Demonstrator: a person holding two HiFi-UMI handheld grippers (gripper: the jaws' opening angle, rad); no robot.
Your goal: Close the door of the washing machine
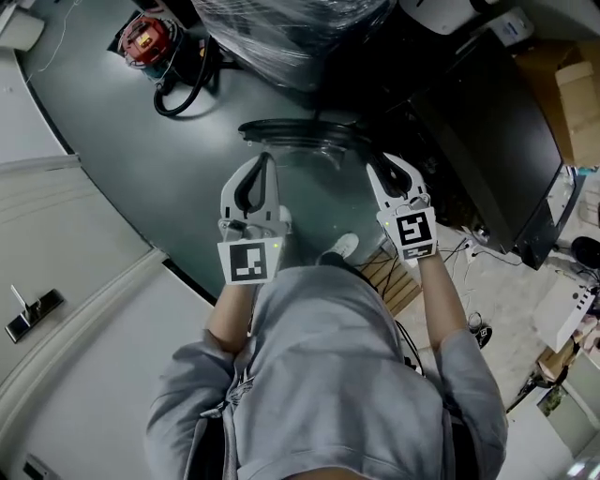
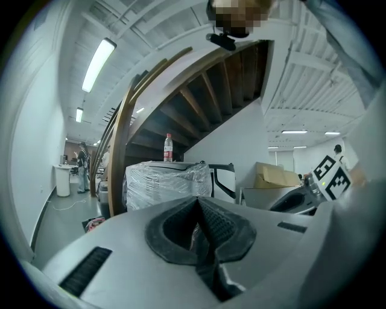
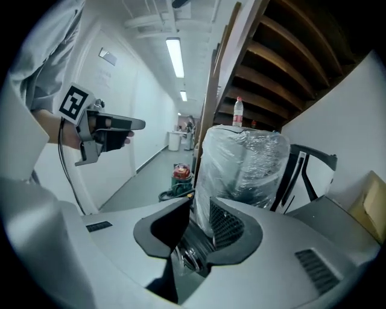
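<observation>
The washing machine's round glass door (image 1: 300, 141) stands swung out in front of me, seen from above, its dark rim curving over the clear bowl. My left gripper (image 1: 266, 159) hangs just left of the door with its jaws together; its pads (image 2: 208, 220) meet with nothing between them. My right gripper (image 1: 373, 161) hovers by the door's right end, a narrow gap showing between its pads (image 3: 226, 226). Clear glass shows through that gap lower down (image 3: 188, 256); I cannot tell if it touches. Each gripper appears in the other's view: left gripper (image 3: 108, 130), right gripper's marker cube (image 2: 330, 175).
A plastic-wrapped bulky load (image 1: 281, 28) with a bottle (image 3: 239, 111) on top stands just beyond the door. A red machine with a black hose (image 1: 145, 39) sits on the grey floor at far left. Black panels (image 1: 487, 141) and cardboard boxes (image 1: 572, 84) are at right, a white wall (image 1: 56, 244) at left.
</observation>
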